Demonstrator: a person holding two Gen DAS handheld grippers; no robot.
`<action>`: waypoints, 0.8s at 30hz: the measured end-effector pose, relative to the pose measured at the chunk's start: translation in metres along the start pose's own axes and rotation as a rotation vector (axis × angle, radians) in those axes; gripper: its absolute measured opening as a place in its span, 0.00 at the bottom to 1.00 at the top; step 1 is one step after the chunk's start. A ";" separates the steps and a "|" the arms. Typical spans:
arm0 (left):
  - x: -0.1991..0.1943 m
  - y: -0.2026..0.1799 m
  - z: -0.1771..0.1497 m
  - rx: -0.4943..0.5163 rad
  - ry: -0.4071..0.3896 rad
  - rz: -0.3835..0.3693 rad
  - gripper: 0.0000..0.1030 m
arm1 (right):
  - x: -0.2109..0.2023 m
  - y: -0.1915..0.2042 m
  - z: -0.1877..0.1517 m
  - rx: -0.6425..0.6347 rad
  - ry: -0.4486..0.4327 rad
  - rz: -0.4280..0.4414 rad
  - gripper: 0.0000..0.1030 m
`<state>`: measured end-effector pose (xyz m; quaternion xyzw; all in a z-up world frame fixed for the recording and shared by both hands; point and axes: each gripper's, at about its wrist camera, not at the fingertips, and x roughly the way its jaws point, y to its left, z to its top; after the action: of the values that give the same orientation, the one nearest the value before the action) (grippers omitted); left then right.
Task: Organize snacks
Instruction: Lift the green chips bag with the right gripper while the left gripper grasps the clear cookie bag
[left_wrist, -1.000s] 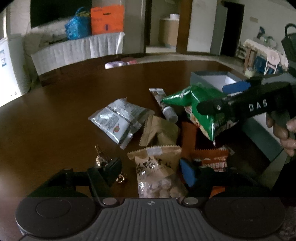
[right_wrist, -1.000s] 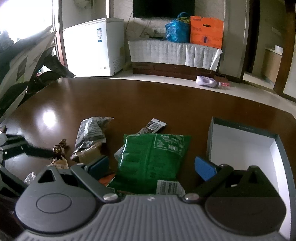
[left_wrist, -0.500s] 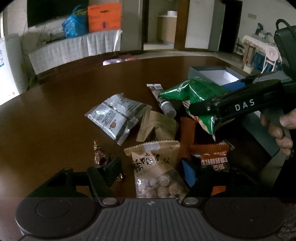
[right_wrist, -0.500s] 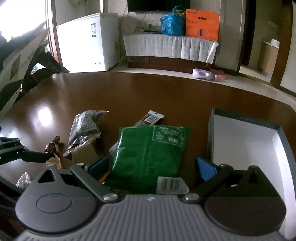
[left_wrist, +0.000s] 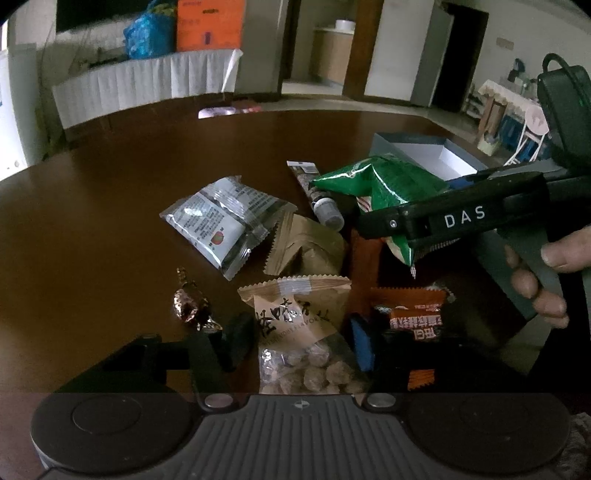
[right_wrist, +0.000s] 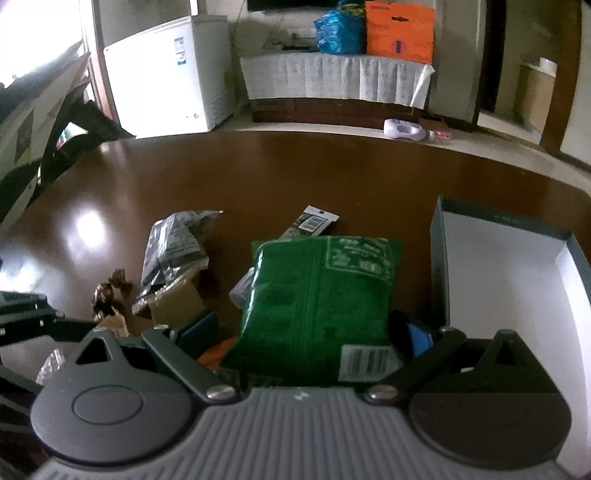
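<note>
My right gripper (right_wrist: 306, 332) is shut on a green snack bag (right_wrist: 321, 295) and holds it above the pile; the bag also shows in the left wrist view (left_wrist: 384, 184), pinched by the right gripper (left_wrist: 391, 229). My left gripper (left_wrist: 299, 339) is open, its jaws standing either side of a tan bag of round snacks (left_wrist: 303, 325). The open box with a white inside (right_wrist: 509, 280) stands just right of the green bag. Silver packets (left_wrist: 221, 218), a brown pouch (left_wrist: 306, 247), an orange packet (left_wrist: 413, 317), a wrapped candy (left_wrist: 190, 306) and a narrow stick packet (left_wrist: 314, 188) lie on the table.
The snacks lie on a dark brown wooden table (left_wrist: 110, 206). A white chest freezer (right_wrist: 166, 81) and a cloth-covered bench with a blue bag and an orange bag (right_wrist: 399, 33) stand beyond the table. A hand (left_wrist: 546, 280) holds the right gripper's grip.
My left gripper has moved forward over the tan bag. My right gripper has lifted the green bag and carried it slightly toward the box.
</note>
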<state>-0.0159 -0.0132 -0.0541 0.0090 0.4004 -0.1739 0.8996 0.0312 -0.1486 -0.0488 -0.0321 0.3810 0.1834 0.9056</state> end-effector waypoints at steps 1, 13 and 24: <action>0.000 0.000 0.000 -0.001 0.001 0.000 0.51 | 0.000 -0.001 0.000 0.010 -0.002 0.008 0.93; -0.003 -0.003 0.003 0.018 -0.022 0.001 0.39 | -0.004 -0.007 0.002 0.027 0.005 0.053 0.69; -0.017 -0.004 0.016 0.024 -0.107 0.052 0.38 | -0.020 -0.008 0.008 0.028 -0.060 0.074 0.69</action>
<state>-0.0165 -0.0146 -0.0307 0.0209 0.3491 -0.1557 0.9238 0.0270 -0.1602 -0.0297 0.0002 0.3572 0.2120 0.9097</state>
